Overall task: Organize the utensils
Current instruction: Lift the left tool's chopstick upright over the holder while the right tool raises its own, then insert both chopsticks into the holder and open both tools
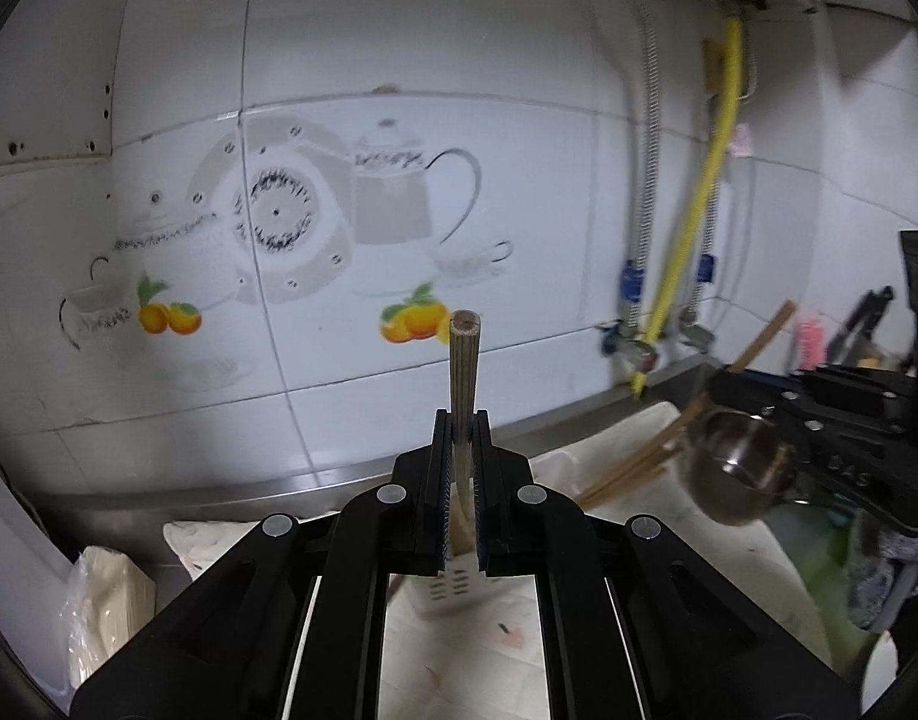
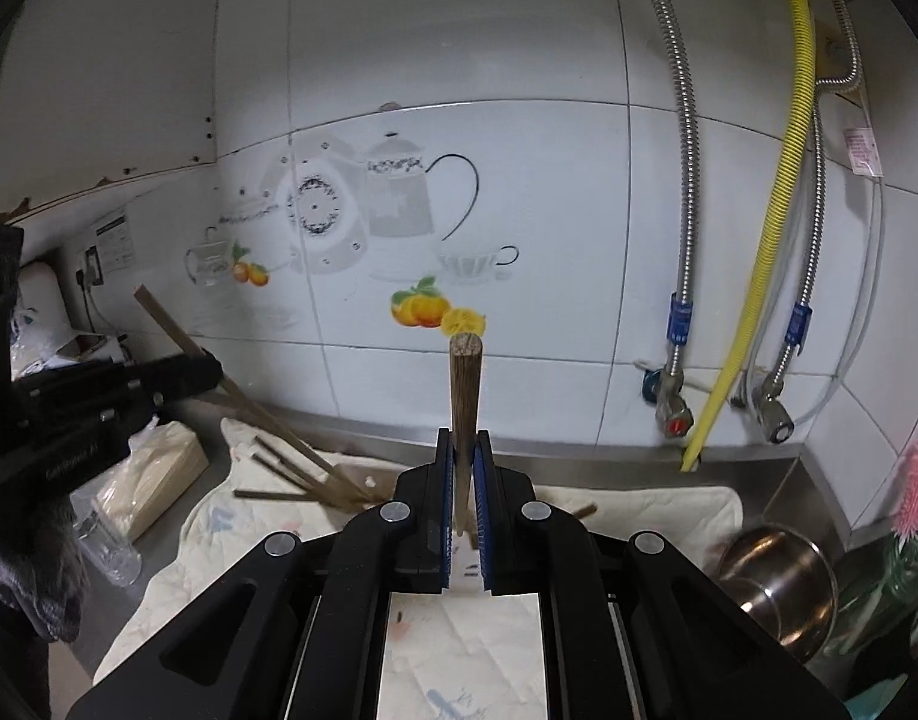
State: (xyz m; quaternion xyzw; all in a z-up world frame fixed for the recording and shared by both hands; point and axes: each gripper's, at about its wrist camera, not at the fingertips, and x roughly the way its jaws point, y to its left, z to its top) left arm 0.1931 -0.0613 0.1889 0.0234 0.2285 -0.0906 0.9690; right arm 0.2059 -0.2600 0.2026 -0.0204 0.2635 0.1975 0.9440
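— Looking along the left claw (image 1: 459, 468), what is nearest?

— Its jaws are pressed shut on a pale wooden chopstick (image 1: 464, 372), which stands upright between the pads with its blunt end at the top. Below lies a cream cloth (image 1: 501, 648) spread over the steel surface (image 1: 315, 480).

— And the right claw (image 2: 464, 474)?

— Clamped the same way on a darker chopstick (image 2: 465, 402), also upright, over the same cloth.

— Where are the other utensils?

— From the right wrist view, several loose chopsticks (image 2: 291, 474) lie in a heap on the far left part of the cloth, near the other gripper. A steel pot (image 2: 780, 582) sits just off the cloth's right edge. In the left wrist view the pot is blurred, close to the other gripper.

— Further back?

— A bag of pale sheets (image 1: 102, 606) rests at the left. Behind everything rises the white tiled wall (image 2: 549, 180) with a printed teapot picture, and a yellow hose (image 2: 777, 210) hangs between two metal hoses.
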